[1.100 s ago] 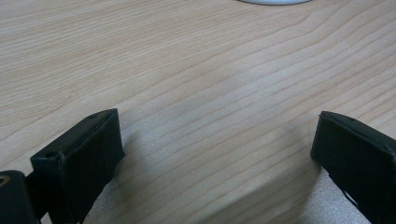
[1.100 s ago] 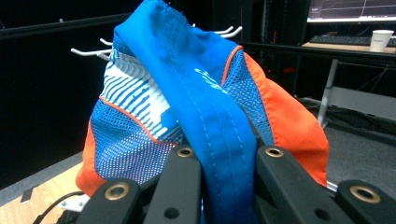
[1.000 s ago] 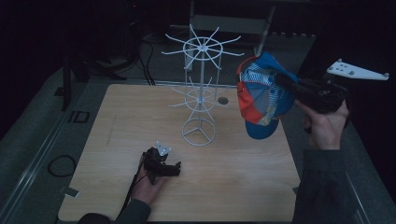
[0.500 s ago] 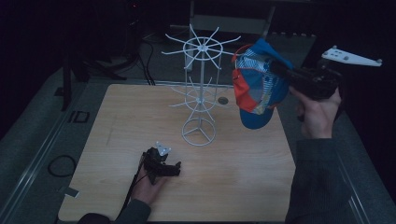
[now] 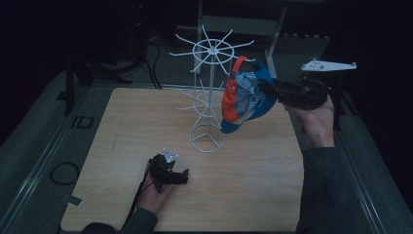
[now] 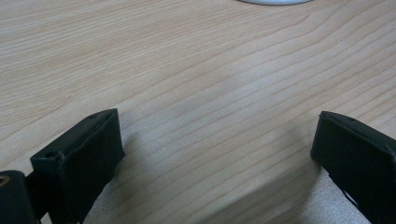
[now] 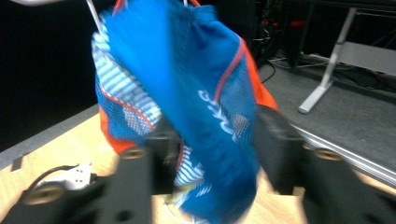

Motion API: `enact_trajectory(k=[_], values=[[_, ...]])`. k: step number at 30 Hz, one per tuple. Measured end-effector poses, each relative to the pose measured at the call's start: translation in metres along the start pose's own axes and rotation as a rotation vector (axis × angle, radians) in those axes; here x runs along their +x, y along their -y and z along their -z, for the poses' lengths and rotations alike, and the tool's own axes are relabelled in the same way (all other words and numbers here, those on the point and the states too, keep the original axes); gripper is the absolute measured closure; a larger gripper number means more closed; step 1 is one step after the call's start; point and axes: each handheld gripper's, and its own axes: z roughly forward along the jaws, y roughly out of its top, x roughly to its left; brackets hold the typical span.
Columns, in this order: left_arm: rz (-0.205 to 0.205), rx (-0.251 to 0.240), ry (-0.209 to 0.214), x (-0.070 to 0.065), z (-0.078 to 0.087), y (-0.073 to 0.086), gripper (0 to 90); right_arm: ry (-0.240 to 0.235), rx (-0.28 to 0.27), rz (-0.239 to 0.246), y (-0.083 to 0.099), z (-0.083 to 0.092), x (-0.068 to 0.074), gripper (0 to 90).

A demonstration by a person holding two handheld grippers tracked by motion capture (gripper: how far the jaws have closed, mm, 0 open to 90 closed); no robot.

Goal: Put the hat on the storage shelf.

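Two grippers are at work over a pale wooden table (image 5: 253, 170) in a dark room. From the high view, the left gripper (image 5: 168, 171) lies low on the near part of the table, a hand (image 5: 155, 195) behind it, well apart from everything else. A white wire rack (image 5: 210, 92) stands at the middle, spokes fanning from its post. The right gripper (image 5: 272, 90) is raised on the right, and a blue and orange cap (image 5: 246, 95) hangs from it, just beside the rack's top spokes; whether the cap touches a spoke I cannot tell.

In the left gripper view, the jaws stand wide apart with bare wood between them, and a sliver of the rack's white base ring (image 6: 275, 2) at the far edge.

In the right gripper view, the jaws are clamped on the cap's (image 7: 196, 84) soft cloth, which bunches and sags between them. It looks light and limp, part mesh, so it should swing freely. I'd judge the stiffer brim or the rear band the surer place to hold when hooking it over a spoke.
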Motion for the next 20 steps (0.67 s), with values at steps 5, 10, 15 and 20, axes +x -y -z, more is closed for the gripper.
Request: enact_trajectory(k=[5,10,15,20], values=[[-0.002,0.0,-0.001,0.0,0.0,0.0,2.6,0.027,0.006,0.0,0.006,0.005,0.0,33.7],[-0.003,0.003,0.0,0.0,0.0,0.0,2.6,0.065,0.047,0.007,0.017,0.005,0.003,25.4],[0.002,-0.002,-0.002,0.0,0.0,0.0,2.6,0.087,0.088,0.004,0.03,-0.004,0.007,19.5],[0.001,-0.001,-0.001,0.0,0.0,0.0,2.6,0.079,0.097,0.007,0.034,-0.01,0.009,18.3]])
